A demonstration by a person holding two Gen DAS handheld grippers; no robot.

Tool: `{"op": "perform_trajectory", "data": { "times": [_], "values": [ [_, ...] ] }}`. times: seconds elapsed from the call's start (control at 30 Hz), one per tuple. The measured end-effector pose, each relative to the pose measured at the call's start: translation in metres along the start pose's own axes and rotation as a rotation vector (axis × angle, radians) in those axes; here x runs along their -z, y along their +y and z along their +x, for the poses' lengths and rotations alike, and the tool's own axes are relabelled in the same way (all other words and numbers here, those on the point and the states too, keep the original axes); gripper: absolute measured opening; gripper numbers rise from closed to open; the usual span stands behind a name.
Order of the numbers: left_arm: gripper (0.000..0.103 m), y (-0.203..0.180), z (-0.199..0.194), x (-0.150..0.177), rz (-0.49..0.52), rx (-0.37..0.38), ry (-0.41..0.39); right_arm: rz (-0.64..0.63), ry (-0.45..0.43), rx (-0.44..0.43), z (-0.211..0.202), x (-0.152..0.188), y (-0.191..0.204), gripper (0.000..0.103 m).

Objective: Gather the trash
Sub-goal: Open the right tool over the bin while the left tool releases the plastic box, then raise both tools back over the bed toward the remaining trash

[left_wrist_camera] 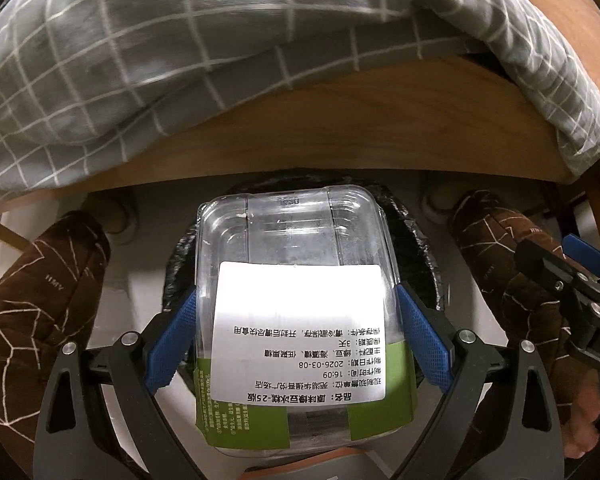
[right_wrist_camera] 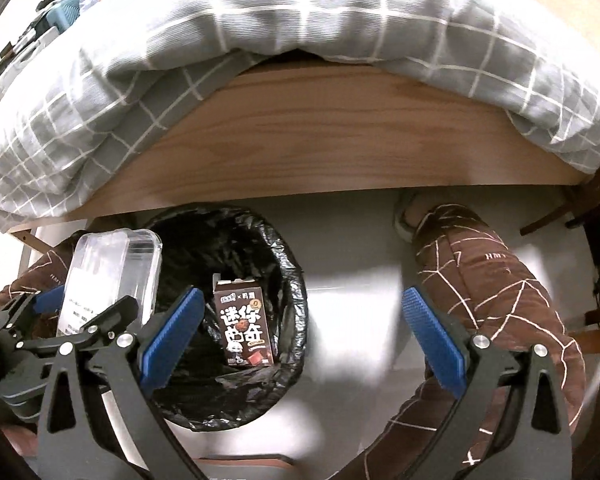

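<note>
Left fingers point(left_wrist_camera: 296, 344) grip the clear plastic box point(left_wrist_camera: 300, 320), which I hold above the black-lined bin point(right_wrist_camera: 228, 316). Right fingers point(right_wrist_camera: 304, 336) open, empty; a brown carton point(right_wrist_camera: 244, 324) lies inside the bin.

The clear plastic container point(left_wrist_camera: 300, 280) is glossy and see-through, with a smooth white paper label point(left_wrist_camera: 300, 328) over a green paper band. The bin liner point(right_wrist_camera: 288, 280) is crinkled, shiny black plastic film. The small carton point(right_wrist_camera: 246, 328) is smooth printed cardboard. Gripper pads point(right_wrist_camera: 172, 336) are blue, finely ribbed. The bed frame point(right_wrist_camera: 340, 140) is matt grained wood; the quilt point(left_wrist_camera: 140, 60) is soft checked cloth.
</note>
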State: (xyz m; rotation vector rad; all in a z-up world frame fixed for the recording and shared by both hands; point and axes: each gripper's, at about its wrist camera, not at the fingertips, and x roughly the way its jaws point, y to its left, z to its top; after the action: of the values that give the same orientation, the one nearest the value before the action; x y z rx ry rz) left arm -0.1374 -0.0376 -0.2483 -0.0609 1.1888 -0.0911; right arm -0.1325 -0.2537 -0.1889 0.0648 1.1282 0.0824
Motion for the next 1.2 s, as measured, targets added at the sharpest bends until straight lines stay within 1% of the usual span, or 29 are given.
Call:
{"op": "perform_trajectory", "data": {
  "times": [0.13,0.23,0.47,0.67,0.93,1.2],
  "values": [
    [0.093,-0.005,0.004,-0.002,0.006,0.011,0.012,0.006,0.004,0.003,0.003,0.0,-0.004,0.096],
    [0.097,-0.006,0.006,-0.002,0.005,0.009,0.008,0.01,0.007,0.001,0.005,0.0,-0.005,0.096],
    [0.097,-0.005,0.007,-0.003,-0.002,0.005,0.019,0.007,0.008,0.001,0.007,0.0,-0.002,0.096],
    [0.097,-0.002,-0.004,-0.004,-0.007,0.01,0.006,0.008,-0.004,0.006,0.001,0.0,0.0,0.096],
    [0.097,0.009,-0.044,-0.009,-0.019,-0.009,-0.054,-0.009,-0.07,-0.006,-0.031,-0.009,0.009,0.096],
    [0.097,0.022,-0.095,-0.029,-0.038,-0.039,-0.146,-0.053,-0.166,-0.007,-0.072,-0.031,0.023,0.096]
  ]
}}
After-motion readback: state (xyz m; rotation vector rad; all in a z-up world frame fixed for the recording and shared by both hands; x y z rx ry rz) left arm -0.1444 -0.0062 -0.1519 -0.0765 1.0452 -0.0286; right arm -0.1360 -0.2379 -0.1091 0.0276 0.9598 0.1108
